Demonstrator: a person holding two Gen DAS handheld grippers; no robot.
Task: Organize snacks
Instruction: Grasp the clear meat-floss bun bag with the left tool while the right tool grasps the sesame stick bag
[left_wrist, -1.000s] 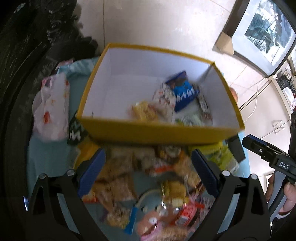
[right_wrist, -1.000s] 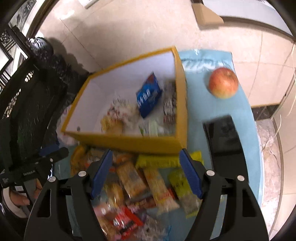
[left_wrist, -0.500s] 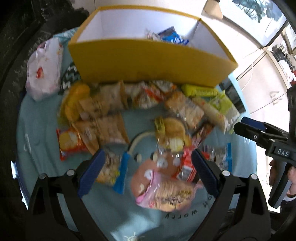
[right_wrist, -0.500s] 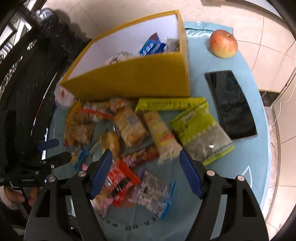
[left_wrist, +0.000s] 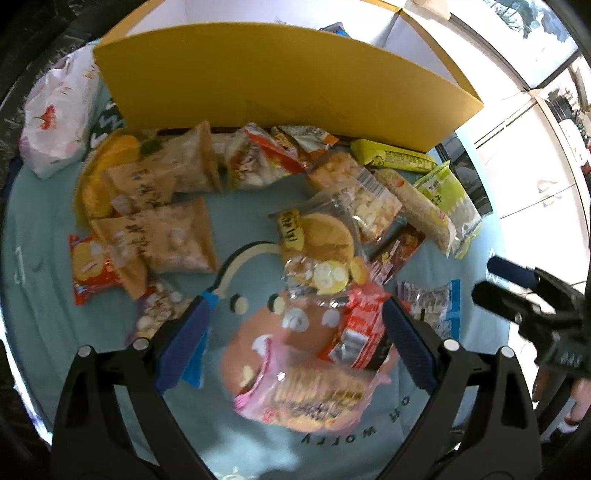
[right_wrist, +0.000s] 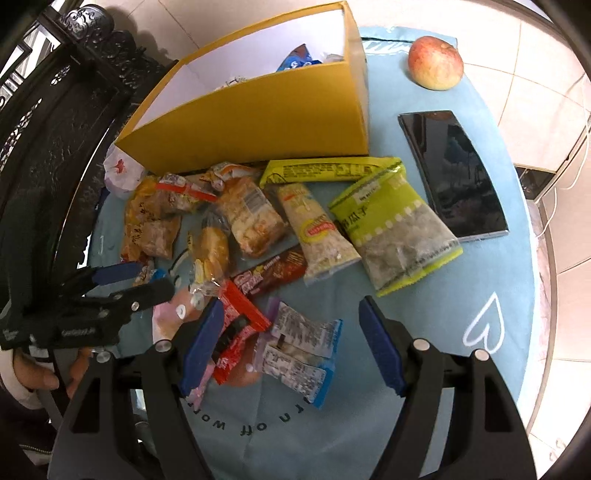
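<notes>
A yellow box (left_wrist: 280, 77) (right_wrist: 258, 122) stands at the back of the blue cloth with a few snacks inside. Several snack packets lie in front of it. My left gripper (left_wrist: 295, 343) is open and empty, low over a pink biscuit packet (left_wrist: 310, 391) and a red packet (left_wrist: 358, 332). My right gripper (right_wrist: 291, 347) is open and empty, over a clear packet with a blue edge (right_wrist: 299, 354) next to the red packet (right_wrist: 240, 325). A green packet (right_wrist: 395, 225) and a long yellow bar (right_wrist: 325, 170) lie near the box. The left gripper also shows in the right wrist view (right_wrist: 122, 280).
A dark phone (right_wrist: 454, 173) and an apple (right_wrist: 436, 62) lie right of the box on the blue cloth (right_wrist: 461, 369). A white plastic bag (left_wrist: 59, 114) sits left of the box. A dark carved chair (right_wrist: 55, 110) stands at the left. The cloth's front edge is close below the grippers.
Both grippers have pulled back from above the box and dropped low over the loose snacks in front of it. Both stayed open and empty.
</notes>
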